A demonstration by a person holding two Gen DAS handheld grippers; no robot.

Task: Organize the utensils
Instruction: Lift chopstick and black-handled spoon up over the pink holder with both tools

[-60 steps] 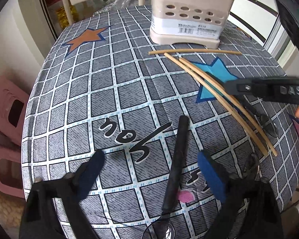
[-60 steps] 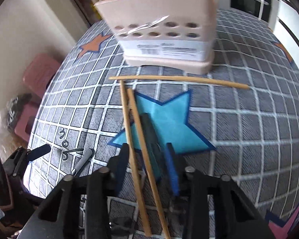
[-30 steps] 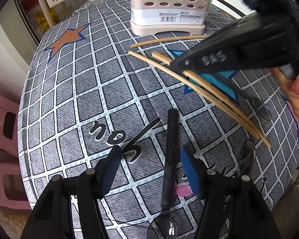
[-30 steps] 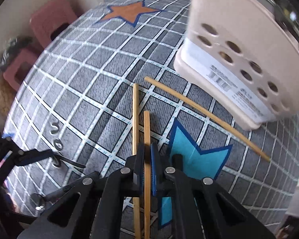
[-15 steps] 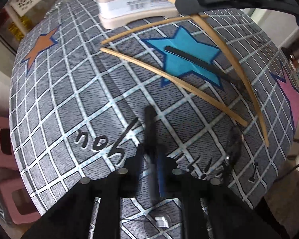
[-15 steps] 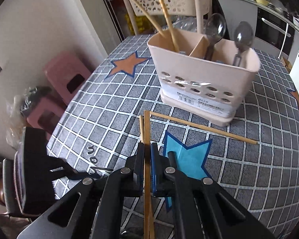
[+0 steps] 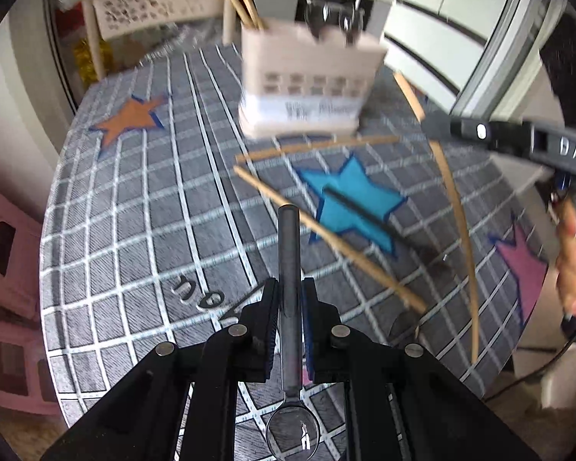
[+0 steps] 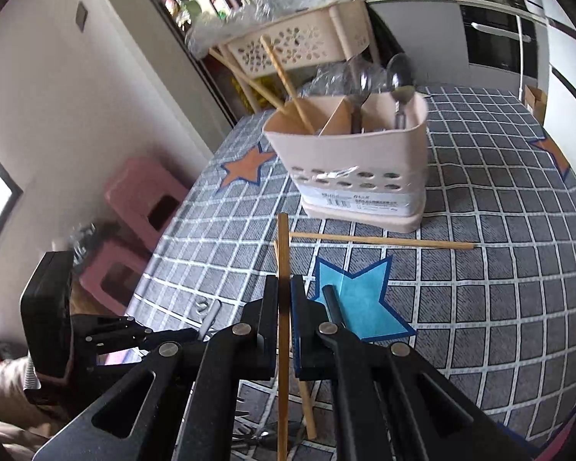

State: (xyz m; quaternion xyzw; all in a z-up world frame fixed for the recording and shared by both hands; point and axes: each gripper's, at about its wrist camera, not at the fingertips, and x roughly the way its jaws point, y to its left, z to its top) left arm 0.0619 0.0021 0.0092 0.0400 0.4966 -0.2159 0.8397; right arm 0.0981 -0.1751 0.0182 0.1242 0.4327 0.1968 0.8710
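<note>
A round table under a grey grid-patterned cloth with coloured stars (image 8: pixel 499 307) fills both views. Toward its far side stands a beige plastic utensil caddy with a row of oval holes (image 8: pixel 357 161); its left compartment holds two wooden chopsticks leaning left, and the compartments to the right hold metal spoons with bowls up. Two pale wooden chopsticks lie on the cloth: one (image 8: pixel 380 241) just in front of the caddy, another (image 7: pixel 326 238) running diagonally past the blue star. A black-handled utensil (image 7: pixel 361 213) lies across that star. The right gripper (image 8: pixel 284 299) is clenched on a single wooden chopstick (image 8: pixel 283 253), held clear of the cloth and pointing toward the caddy. The left gripper (image 7: pixel 289 299) is grasping a metal spoon with a dark grey handle (image 7: pixel 290 246) by its handle, bowl nearest the camera, above the cloth.
</note>
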